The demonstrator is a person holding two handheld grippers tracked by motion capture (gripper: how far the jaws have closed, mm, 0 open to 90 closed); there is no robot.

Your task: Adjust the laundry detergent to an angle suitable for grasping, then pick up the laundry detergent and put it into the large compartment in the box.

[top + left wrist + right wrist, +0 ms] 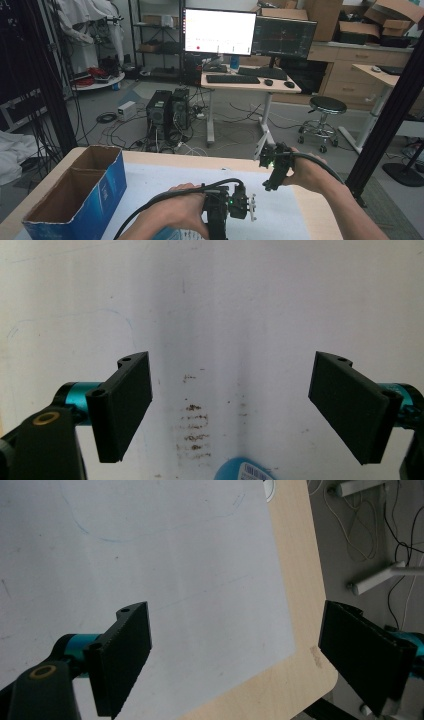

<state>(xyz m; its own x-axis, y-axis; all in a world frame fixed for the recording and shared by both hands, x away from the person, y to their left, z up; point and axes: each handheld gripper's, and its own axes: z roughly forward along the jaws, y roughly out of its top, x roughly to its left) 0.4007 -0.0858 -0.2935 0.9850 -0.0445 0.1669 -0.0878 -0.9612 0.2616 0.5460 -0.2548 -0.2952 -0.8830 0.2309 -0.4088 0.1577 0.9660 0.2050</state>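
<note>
Below, left claw [230, 407] gapes over blue object [246, 469].

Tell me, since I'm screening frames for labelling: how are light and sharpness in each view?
High view: dim room, bright monitor blown out. Left gripper view: white mat overexposed, with a faint vertical shadow band. Right gripper view: evenly lit, jaws sharp, table edge clear.

Robotics lab, probably: monitors [250, 32] on desk, PC towers [167, 114] amid floor cables, cardboard boxes [390, 17]
</note>
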